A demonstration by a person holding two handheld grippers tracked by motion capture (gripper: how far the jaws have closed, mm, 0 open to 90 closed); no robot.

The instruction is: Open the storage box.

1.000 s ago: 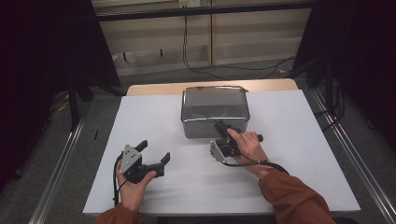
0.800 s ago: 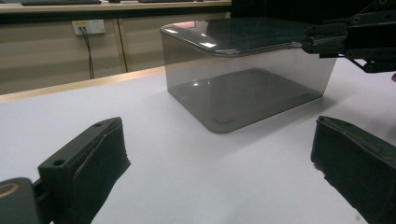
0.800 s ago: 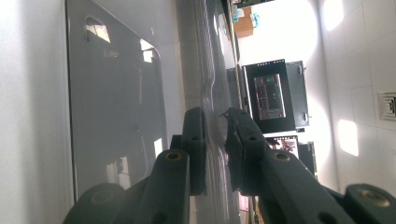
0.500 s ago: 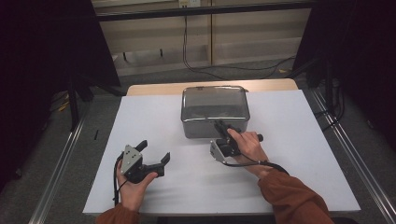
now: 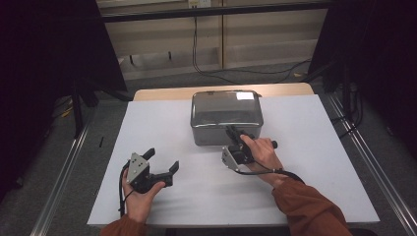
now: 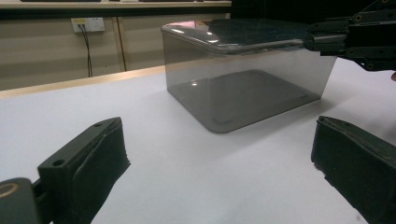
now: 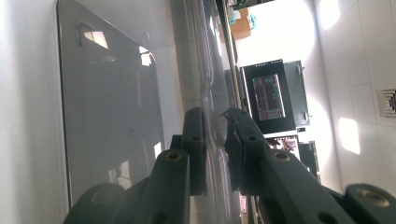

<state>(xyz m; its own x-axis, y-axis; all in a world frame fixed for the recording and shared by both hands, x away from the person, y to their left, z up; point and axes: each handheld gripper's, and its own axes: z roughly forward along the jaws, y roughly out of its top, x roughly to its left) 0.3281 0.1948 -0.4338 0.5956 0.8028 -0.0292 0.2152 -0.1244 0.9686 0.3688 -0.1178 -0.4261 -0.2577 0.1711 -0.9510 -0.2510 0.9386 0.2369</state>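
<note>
Pinching container near rim, right tongs; left tongs agape.

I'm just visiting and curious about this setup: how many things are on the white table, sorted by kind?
Smoky clear plastic box with lid: 1
Hand-held black tongs: 2, the left tongs open on the table, the right tongs shut on the box's rim
Total: 3
</note>
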